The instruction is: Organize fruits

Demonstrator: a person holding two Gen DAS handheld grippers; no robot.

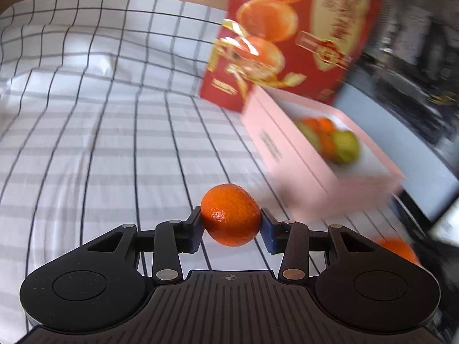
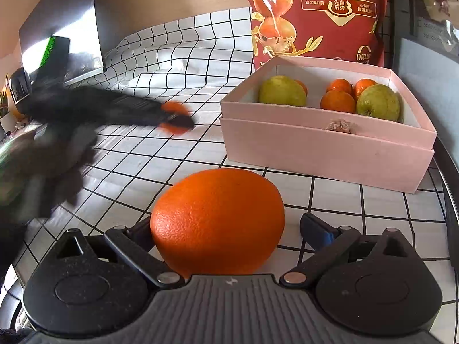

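In the left wrist view my left gripper [image 1: 231, 221] is shut on a small mandarin [image 1: 231, 215], held above the checked cloth [image 1: 114, 143]. The right wrist view shows it blurred, the left gripper [image 2: 175, 117] carrying that mandarin left of the pink box [image 2: 315, 149]. A large orange [image 2: 218, 220] rests on the cloth between the wide-open jaws of my right gripper [image 2: 226, 225]; the right finger [image 2: 315, 229] stands clear of it. The pink box [image 1: 287, 154] holds two yellow-green fruits [image 2: 282, 91] [image 2: 378, 102] and several mandarins [image 2: 338, 101].
A tall red printed bag [image 2: 315, 14] stands right behind the box. A person's dark gloved hand [image 2: 51, 157] holds the left gripper. A dark screen [image 2: 63, 28] is at the far left. The table's dark rim [image 2: 450, 172] runs along the right.
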